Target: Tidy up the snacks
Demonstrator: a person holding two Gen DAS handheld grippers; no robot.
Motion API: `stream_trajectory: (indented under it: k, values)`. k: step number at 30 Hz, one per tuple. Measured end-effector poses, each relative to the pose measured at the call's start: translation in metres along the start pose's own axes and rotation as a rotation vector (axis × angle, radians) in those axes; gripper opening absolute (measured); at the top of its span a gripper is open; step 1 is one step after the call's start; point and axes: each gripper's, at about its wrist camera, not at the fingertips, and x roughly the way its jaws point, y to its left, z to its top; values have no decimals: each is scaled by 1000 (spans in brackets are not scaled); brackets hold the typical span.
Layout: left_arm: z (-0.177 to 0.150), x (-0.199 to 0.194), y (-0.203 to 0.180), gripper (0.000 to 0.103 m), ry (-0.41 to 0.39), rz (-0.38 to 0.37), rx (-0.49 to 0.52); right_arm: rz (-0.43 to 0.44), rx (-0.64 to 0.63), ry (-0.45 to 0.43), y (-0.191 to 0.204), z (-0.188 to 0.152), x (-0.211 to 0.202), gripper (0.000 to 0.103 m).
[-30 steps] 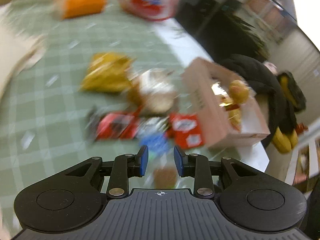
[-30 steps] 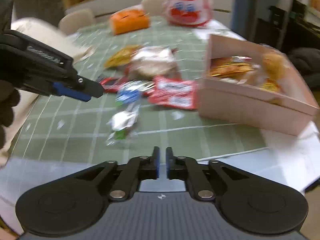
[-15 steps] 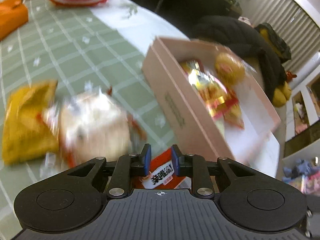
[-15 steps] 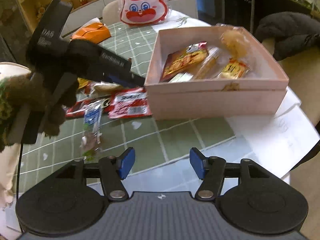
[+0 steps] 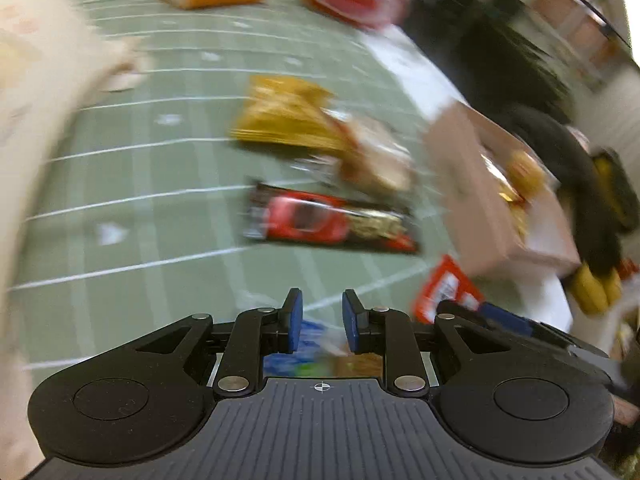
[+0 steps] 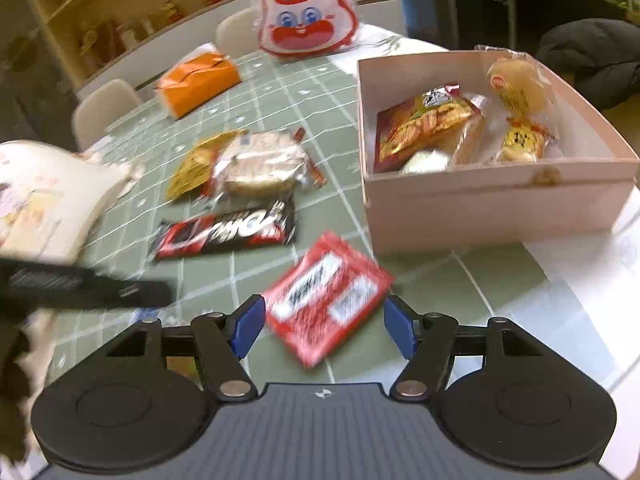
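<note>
My right gripper [image 6: 324, 326] is wide open, with a red and white snack packet [image 6: 326, 296] lying on the table between its fingers. A pink box [image 6: 492, 200] at right holds several snacks. A black and red chocolate bar [image 6: 226, 232], a clear-wrapped bread [image 6: 260, 164] and a yellow packet [image 6: 196, 164] lie on the green checked cloth. My left gripper [image 5: 322, 320] is partly open over a blue and white packet [image 5: 312, 344]; nothing is held. The left view is blurred. The chocolate bar [image 5: 328, 222] and the box [image 5: 476, 200] show there too.
An orange tissue pack [image 6: 196, 82] and a rabbit-face bag [image 6: 306, 12] sit at the table's far end. A cream bag [image 6: 40, 196] lies at left. White chairs and shelves stand behind. The table edge runs at right beside a dark bundle [image 6: 592, 56].
The right gripper opened from shut and moved down over the red packet. The left gripper swung away from the box, back over the blue packet near the front.
</note>
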Motion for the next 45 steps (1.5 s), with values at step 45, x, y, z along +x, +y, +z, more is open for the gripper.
stream_trajectory:
  k: [45]
  values:
    - [-46, 4, -67, 34, 8, 222, 315, -112, -207, -45, -7, -73, -41, 91]
